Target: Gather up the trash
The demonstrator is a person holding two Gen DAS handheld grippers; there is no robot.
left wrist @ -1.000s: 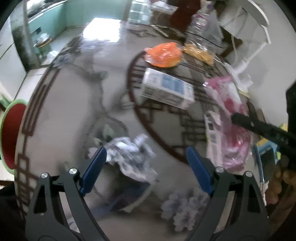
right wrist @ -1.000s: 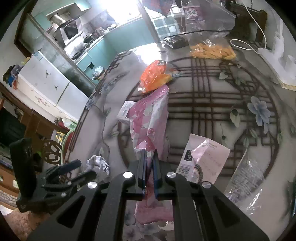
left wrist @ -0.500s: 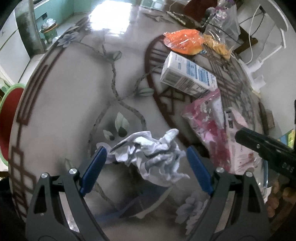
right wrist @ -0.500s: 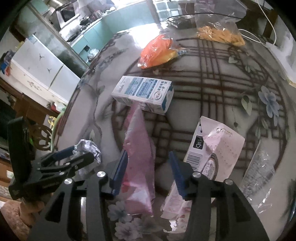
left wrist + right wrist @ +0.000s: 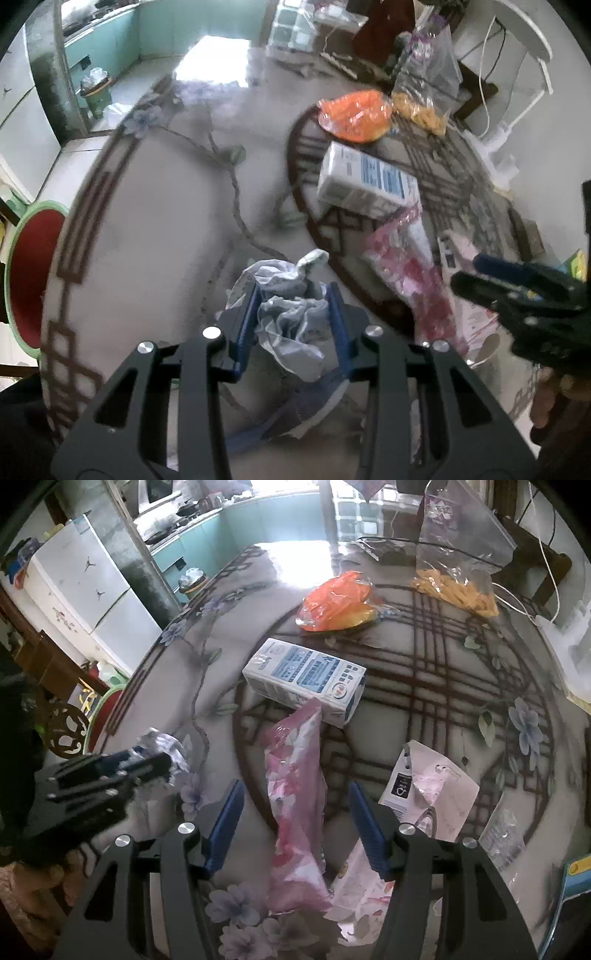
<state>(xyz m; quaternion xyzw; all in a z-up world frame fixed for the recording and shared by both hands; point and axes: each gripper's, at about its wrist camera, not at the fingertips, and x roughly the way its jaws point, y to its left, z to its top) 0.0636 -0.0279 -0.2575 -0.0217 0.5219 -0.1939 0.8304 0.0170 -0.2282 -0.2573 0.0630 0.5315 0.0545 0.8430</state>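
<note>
- Crumpled paper wad (image 5: 291, 314): lies at the near left part of the patterned round table (image 5: 147, 229), clamped between the blue pads of the left gripper (image 5: 293, 325), whose jaws have just been closing on it. The pads press into its sides and the paper bulges above and below them.
- Handling, wad: judged very light, soft and springy. It should crush rather than slip, so a hold across its thick middle, as here, looks sound; loose corners may tear or trail.
- Pink wrapper (image 5: 295, 794): a long, limp film pack lying lengthwise between the parted jaws of the right gripper (image 5: 295, 827), which have just been opening. The pads stand clear of it on both sides, so it is released, not held.
- Handling, wrapper: judged light, slick and floppy. A pinch near one end or across a gathered fold would probably hold better than one on the flat face.
- Milk carton (image 5: 306, 675): lies on its side just beyond the wrapper's far end. It is stiff-walled and probably light if empty; take it across its narrow sides.
- Orange bag (image 5: 336, 602): farther off, thin crinkled plastic, best taken at a bunched part.
- Pale pink packet (image 5: 432, 790): flat, just right of the wrapper.
</note>
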